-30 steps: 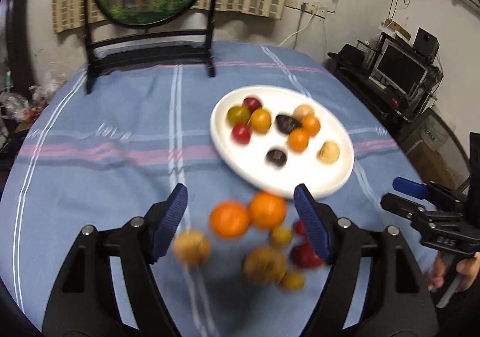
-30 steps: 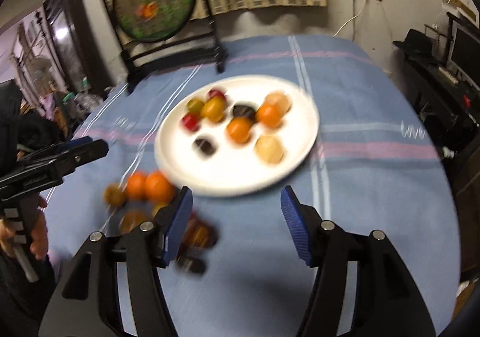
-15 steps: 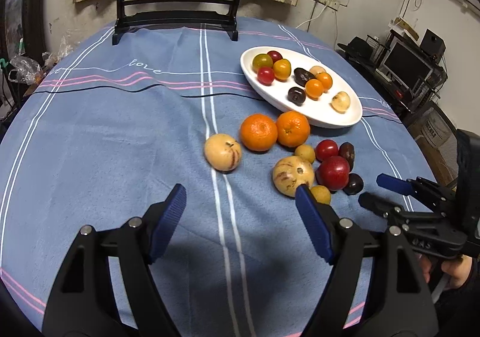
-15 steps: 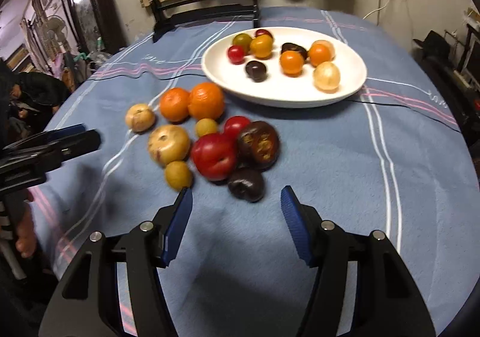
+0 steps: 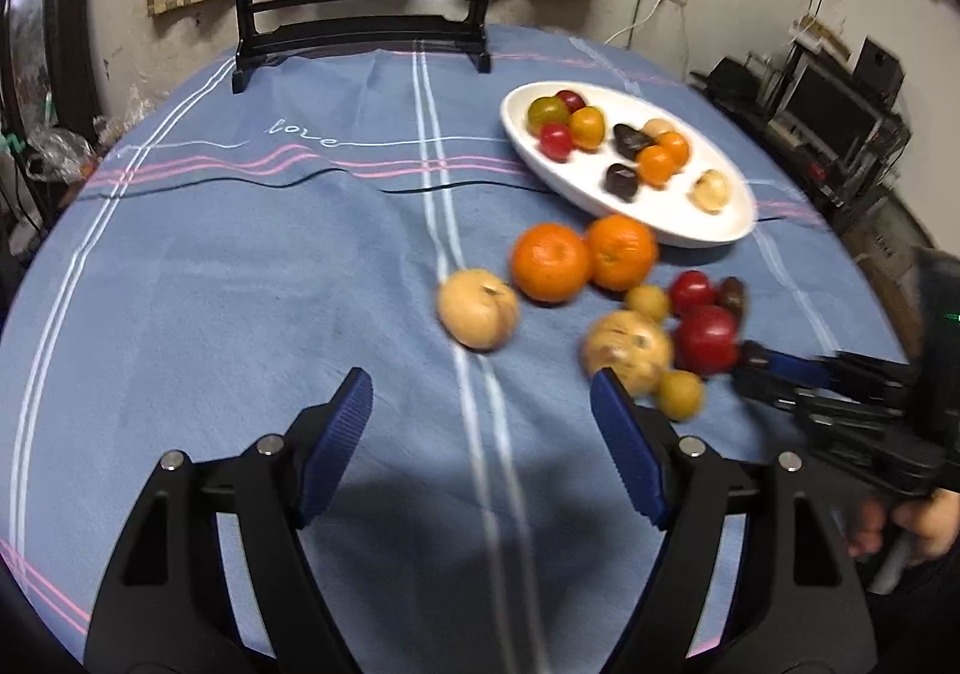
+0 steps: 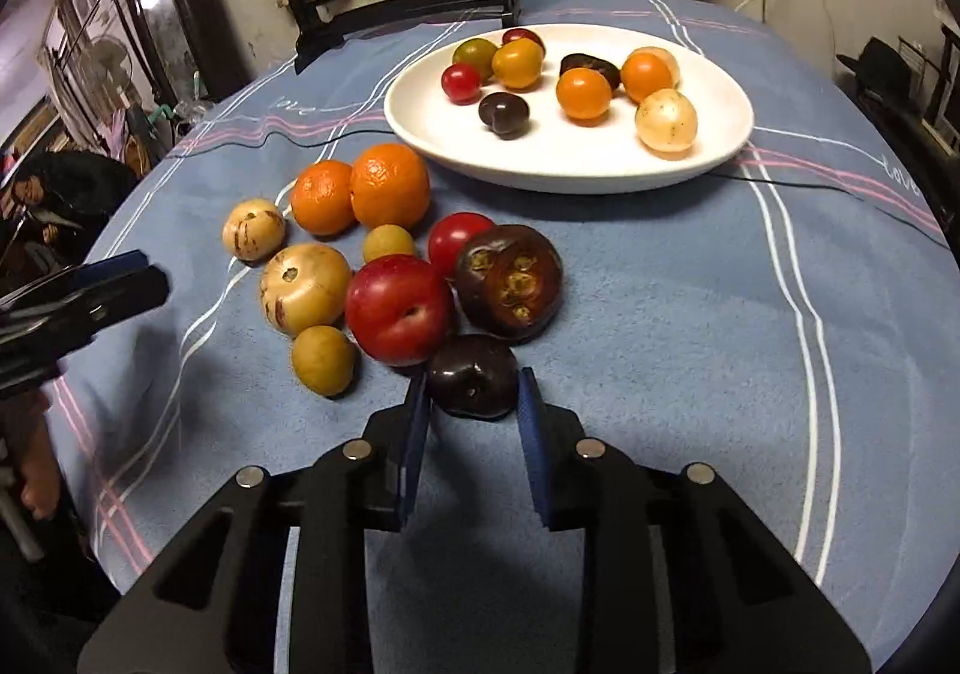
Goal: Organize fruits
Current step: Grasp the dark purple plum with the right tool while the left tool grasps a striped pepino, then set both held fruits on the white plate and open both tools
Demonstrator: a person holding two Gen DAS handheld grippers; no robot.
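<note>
Bare cloth (image 5: 240, 284) left of fruit pile (image 6: 384, 266): open approach. Plate (image 6: 726, 134) blocks behind pile; stand (image 5: 360, 32) at far edge.

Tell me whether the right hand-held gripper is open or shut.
Shut: the right hand-held gripper has just closed, its blue pads pressing either side of the dark plum.

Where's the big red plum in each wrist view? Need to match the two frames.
Left wrist: big red plum at right of middle, just left of the right gripper.
Right wrist: big red plum left of centre, just beyond the pads shut on the dark plum.
Shared landmark: white plate, beyond the loose fruit in both.
</note>
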